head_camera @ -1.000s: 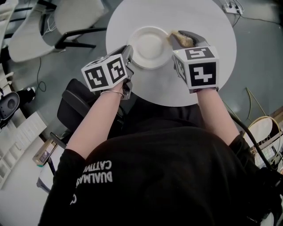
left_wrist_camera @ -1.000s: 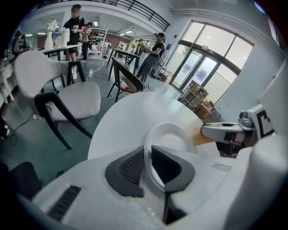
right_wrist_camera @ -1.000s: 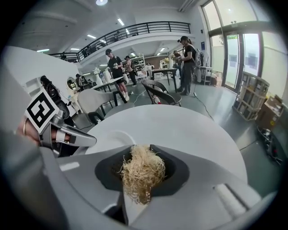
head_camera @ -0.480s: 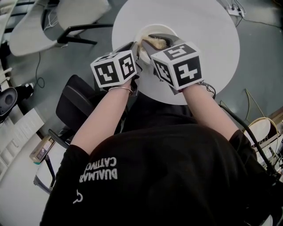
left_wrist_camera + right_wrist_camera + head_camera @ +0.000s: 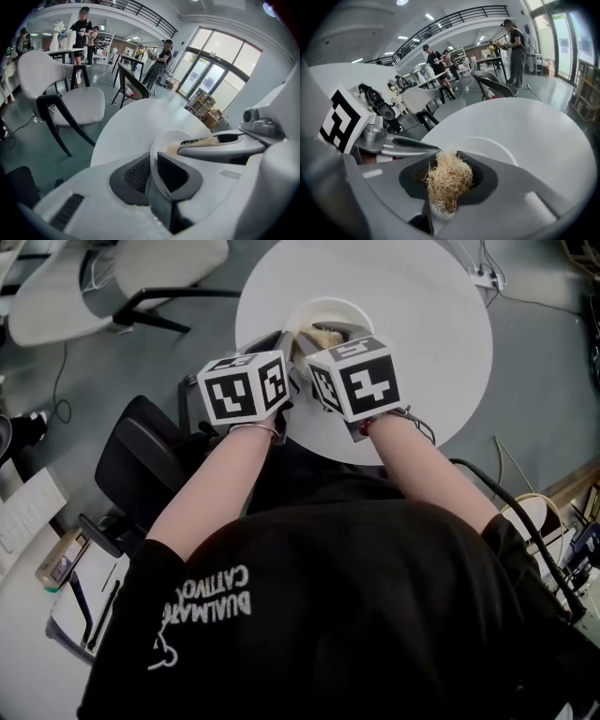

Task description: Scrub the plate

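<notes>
Right gripper view: right claw (image 5: 446, 188) pinches tangled fibrous scrubber (image 5: 450, 174), round plate (image 5: 493, 146) beyond.

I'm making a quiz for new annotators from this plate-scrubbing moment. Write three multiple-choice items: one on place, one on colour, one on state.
1. Where is the scrubber? A. between the right tool's jaws B. in a sink C. in a drawer
2. What colour is the plate? A. blue B. white C. black
3. What state is the left tool in? A. open and empty B. shut on the scrubber C. shut on the plate's rim
Answers: 1 A, its fibres bulge between those jaws; 2 B, white like the table; 3 C, the rim stands pinched between its pads.
</notes>
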Demonstrator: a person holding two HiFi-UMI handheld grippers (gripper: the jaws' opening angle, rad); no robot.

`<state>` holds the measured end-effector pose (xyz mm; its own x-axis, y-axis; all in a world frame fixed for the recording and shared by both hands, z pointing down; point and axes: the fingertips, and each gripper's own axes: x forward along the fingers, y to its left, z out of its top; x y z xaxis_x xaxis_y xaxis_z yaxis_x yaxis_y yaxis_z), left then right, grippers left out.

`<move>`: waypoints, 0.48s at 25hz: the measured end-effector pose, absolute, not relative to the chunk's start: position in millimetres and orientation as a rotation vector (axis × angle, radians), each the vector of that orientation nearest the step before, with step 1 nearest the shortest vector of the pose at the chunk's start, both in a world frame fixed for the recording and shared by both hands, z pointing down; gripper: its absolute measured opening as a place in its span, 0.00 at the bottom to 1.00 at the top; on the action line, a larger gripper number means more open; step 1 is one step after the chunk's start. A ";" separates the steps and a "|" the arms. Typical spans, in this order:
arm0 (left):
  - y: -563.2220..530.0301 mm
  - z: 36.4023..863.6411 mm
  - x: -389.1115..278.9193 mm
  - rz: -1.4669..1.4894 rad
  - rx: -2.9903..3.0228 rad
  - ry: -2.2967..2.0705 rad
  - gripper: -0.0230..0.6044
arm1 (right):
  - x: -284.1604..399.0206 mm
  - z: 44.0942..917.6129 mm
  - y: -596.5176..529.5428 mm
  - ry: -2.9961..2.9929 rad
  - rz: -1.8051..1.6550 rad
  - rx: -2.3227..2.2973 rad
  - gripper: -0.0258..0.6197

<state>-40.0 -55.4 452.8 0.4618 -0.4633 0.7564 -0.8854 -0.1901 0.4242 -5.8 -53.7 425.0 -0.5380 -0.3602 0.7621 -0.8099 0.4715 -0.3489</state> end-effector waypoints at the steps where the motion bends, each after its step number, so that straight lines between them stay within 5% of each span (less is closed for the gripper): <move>1: -55.1 453.2 -40.2 0.600 1.825 -1.140 0.11 | -6.0 426.6 -53.6 -2.096 0.918 0.959 0.18; 12: -51.5 451.7 -39.7 0.636 1.927 -1.074 0.12 | 28.4 432.2 -53.5 -1.923 0.750 1.002 0.18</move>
<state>-39.7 -51.5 451.7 0.5083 -0.4460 0.7367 -0.8604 -0.2992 0.4126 28.4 -53.5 432.2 -0.3452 -0.3631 0.8655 -0.8532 0.5055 -0.1282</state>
